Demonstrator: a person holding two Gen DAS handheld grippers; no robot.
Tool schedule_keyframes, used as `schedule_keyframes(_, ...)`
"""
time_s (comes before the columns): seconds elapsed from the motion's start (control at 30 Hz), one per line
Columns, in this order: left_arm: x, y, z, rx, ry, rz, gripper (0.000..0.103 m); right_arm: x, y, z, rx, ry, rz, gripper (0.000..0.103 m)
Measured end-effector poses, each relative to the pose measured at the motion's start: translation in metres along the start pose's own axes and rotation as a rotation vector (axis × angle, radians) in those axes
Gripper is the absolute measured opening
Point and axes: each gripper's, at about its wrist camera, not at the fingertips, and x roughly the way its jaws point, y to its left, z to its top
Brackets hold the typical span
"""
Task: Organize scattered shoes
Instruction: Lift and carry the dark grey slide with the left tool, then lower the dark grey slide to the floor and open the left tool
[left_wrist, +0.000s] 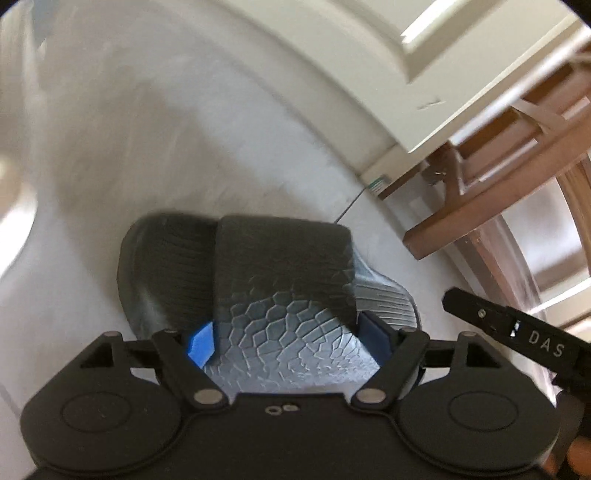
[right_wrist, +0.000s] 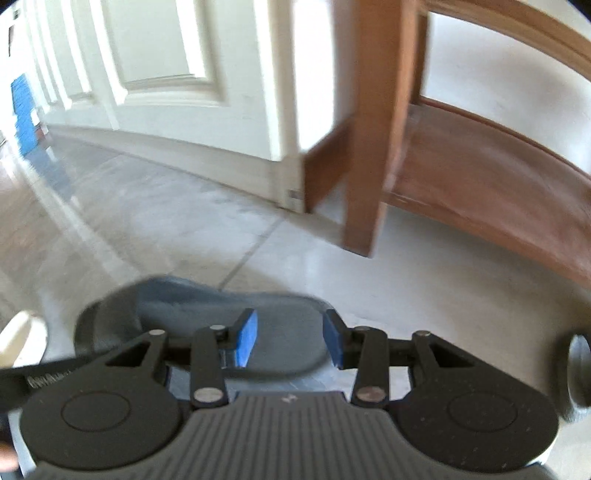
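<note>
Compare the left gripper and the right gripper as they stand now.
The left gripper has its blue pads pressed on either side of a dark slide sandal's strap; the right gripper stands open with nothing between its pads. The left one's sandal fills its view; the right one hovers over a second sandal lying on the floor. Both have black linkages and blue pads.

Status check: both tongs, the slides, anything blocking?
Left tongs shut on dark slide sandal. Right tongs open over second slide. Wooden rack ahead, floor path clear.
</note>
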Motion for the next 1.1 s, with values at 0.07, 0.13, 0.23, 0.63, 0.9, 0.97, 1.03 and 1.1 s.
schedule_keyframes(0.07,-0.004,0.0,-0.009,-0.023,0.043,0.004,0.083,-0.003,0.007,0.001,-0.032,0.005,0.001,0.044)
schedule_keyframes(0.13,-0.005,-0.001,-0.016,-0.02,0.09,0.005,0.084,-0.007,0.011,0.0,-0.069,0.02,-0.001,0.044)
schedule_keyframes(0.23,-0.009,-0.003,-0.022,-0.012,0.174,-0.002,0.085,-0.011,0.008,-0.003,-0.094,0.05,-0.01,0.044)
schedule_keyframes(0.63,-0.057,-0.04,-0.038,0.156,0.336,0.011,0.086,-0.064,-0.063,-0.034,-0.199,0.112,-0.087,0.044)
schedule_keyframes(0.9,-0.042,-0.178,-0.045,0.609,0.247,-0.372,0.086,-0.125,-0.164,-0.063,-0.132,0.107,-0.223,0.044)
schedule_keyframes(0.97,-0.024,-0.21,-0.049,0.652,0.264,-0.42,0.086,-0.137,-0.193,-0.074,-0.062,0.087,-0.263,0.044)
schedule_keyframes(1.03,0.006,-0.246,-0.059,0.656,0.295,-0.466,0.086,-0.151,-0.231,-0.093,0.04,0.049,-0.322,0.044)
schedule_keyframes(1.1,0.037,-0.279,-0.073,0.658,0.329,-0.531,0.086,-0.157,-0.256,-0.109,0.115,0.037,-0.356,0.044)
